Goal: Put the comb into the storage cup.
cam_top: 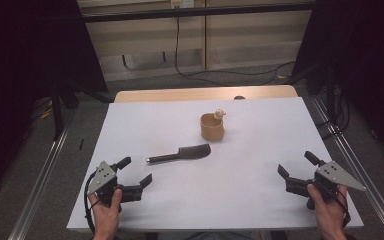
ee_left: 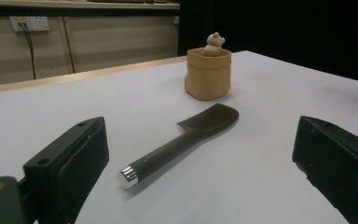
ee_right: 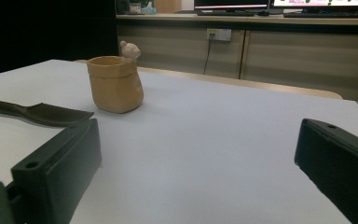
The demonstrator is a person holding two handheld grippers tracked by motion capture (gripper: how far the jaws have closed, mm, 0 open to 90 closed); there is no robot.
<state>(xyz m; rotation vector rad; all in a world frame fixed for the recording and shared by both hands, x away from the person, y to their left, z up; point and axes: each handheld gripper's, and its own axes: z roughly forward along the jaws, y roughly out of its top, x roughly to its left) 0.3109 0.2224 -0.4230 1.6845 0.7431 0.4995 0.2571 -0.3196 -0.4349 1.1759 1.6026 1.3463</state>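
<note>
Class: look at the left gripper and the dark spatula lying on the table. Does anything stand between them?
Nothing visible does. The left gripper is open and faces the spatula, whose silver-capped handle end points toward it. Bare white table lies between. The tan cup stands beyond the spatula, out of the path.

From behind the right tongs (ee_right: pixel 193 172), the two black jaws stand wide apart with nothing but the white table (ee_right: pixel 223 140) between them. A tan, sack-shaped cup with a small pale bear figure on its rim (ee_right: pixel 115 84) stands upright further off to the left. The flat blade of a dark, long-handled spatula (ee_right: pixel 37 113) lies just in front of it, apart from the cup.
</note>
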